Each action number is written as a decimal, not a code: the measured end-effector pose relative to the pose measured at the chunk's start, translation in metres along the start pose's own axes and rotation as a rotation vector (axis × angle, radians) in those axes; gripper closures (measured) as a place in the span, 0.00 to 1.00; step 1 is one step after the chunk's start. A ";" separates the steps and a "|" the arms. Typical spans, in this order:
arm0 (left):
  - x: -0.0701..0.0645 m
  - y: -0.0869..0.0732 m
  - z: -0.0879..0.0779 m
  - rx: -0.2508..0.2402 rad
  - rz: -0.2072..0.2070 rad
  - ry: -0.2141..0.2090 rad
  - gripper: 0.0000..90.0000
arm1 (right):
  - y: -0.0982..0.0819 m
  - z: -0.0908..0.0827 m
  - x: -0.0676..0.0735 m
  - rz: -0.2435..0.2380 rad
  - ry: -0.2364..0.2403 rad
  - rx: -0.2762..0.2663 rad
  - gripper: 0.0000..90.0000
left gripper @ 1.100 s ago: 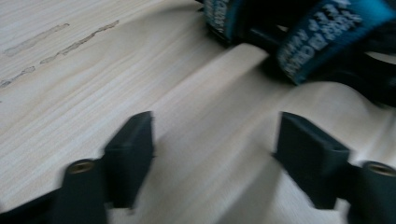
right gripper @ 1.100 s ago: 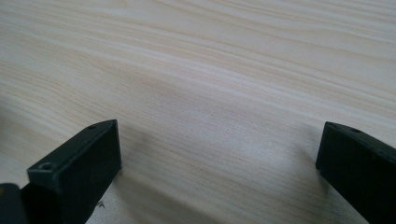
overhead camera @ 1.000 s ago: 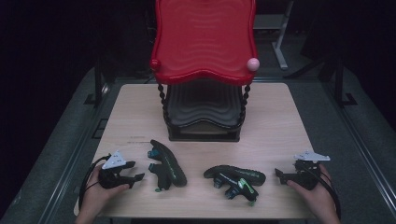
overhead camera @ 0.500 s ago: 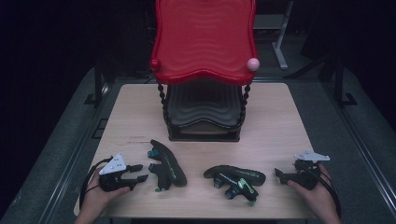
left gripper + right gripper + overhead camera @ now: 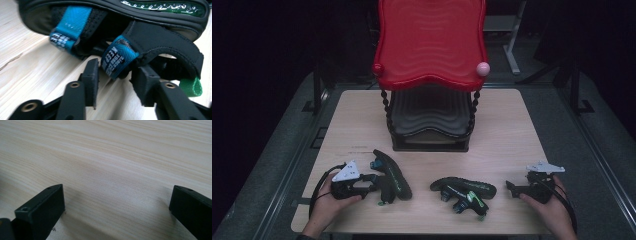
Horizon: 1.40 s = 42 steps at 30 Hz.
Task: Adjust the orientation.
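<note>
Left gripper closing at sandal strap, pale wood table; dark room — grey floor

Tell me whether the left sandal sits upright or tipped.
Tipped on its side: the left sandal shows its sole edge on top and its straps facing sideways.

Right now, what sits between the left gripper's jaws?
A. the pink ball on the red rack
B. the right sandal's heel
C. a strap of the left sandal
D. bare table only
C: in the left gripper view, the blue-tipped strap of the left sandal hangs between the jaws of the left gripper, which have just been closing and don't yet press on it.
</note>
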<state>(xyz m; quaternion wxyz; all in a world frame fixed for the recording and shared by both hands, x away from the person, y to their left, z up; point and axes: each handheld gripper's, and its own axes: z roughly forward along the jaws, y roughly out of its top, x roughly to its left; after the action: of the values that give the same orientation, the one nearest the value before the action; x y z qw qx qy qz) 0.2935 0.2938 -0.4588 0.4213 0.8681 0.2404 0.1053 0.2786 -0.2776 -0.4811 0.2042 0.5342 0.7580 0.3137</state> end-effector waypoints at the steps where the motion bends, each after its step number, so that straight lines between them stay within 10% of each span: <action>1: 0.000 0.001 0.001 0.000 0.003 0.002 0.68 | 0.000 0.000 0.000 0.001 0.000 0.000 0.00; 26: 0.002 0.002 -0.044 -0.085 -0.061 0.016 0.81 | 0.000 0.000 0.000 -0.005 0.007 0.001 0.00; 42: 0.007 0.029 -0.023 -0.145 -0.097 -0.051 0.83 | 0.000 0.000 0.001 -0.005 0.007 0.001 0.00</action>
<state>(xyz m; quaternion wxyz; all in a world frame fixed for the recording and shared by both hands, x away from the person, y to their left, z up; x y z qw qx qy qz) 0.2996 0.2978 -0.4220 0.4935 0.8252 0.2630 0.0797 0.2782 -0.2772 -0.4811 0.2023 0.5312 0.7602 0.3145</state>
